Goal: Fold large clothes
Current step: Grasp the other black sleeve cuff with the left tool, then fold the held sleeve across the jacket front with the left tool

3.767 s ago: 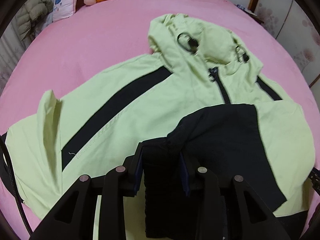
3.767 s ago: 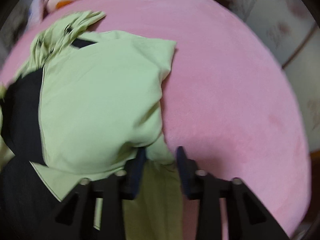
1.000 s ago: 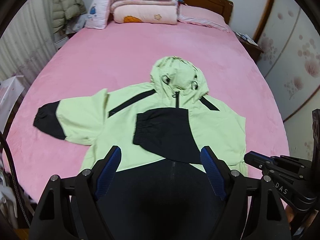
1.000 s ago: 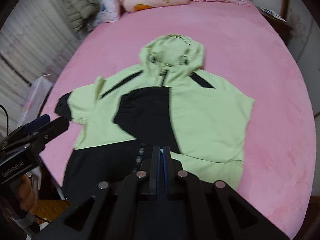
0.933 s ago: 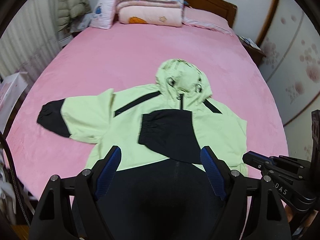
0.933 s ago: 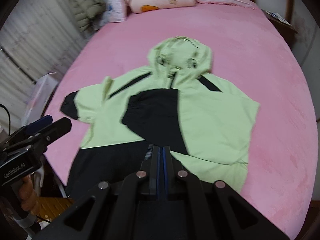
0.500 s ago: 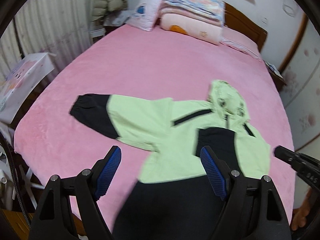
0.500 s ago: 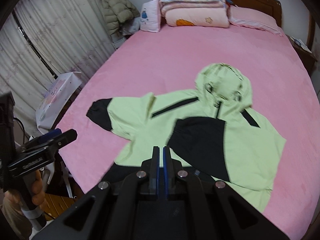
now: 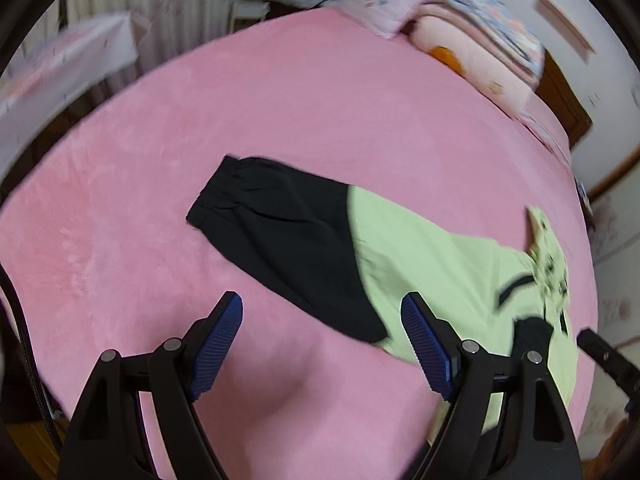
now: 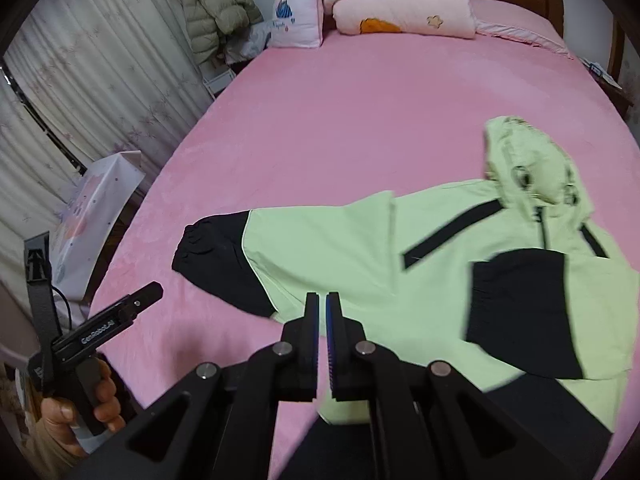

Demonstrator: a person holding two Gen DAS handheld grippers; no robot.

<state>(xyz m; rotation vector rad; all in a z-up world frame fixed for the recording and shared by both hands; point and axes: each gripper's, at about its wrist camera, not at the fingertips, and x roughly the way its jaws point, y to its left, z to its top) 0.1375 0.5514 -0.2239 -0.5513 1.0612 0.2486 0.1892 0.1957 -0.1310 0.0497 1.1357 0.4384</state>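
Observation:
A light green and black hooded jacket (image 10: 400, 264) lies flat on the pink bed (image 10: 360, 100). One sleeve is folded across its chest, the black cuff (image 10: 516, 308) on the front. The other sleeve (image 9: 288, 232) stretches out flat to the left, ending in a black cuff. My left gripper (image 9: 322, 344) hovers open just short of that outstretched sleeve, nothing between its blue pads. My right gripper (image 10: 322, 320) is shut and empty, above the jacket's lower left edge. The left gripper also shows at the left of the right wrist view, held by a hand (image 10: 80, 408).
Folded quilts and pillows (image 10: 400, 8) are stacked at the wooden headboard. A padded coat (image 10: 212, 8) hangs by the curtains on the left. A white bag (image 10: 96, 208) stands beside the bed's left edge. Pink sheet lies bare around the jacket.
Both grippers swept left along the bed. The left one dropped toward the outstretched sleeve, which now fills its view. Its jaws stayed open, the right stayed shut.

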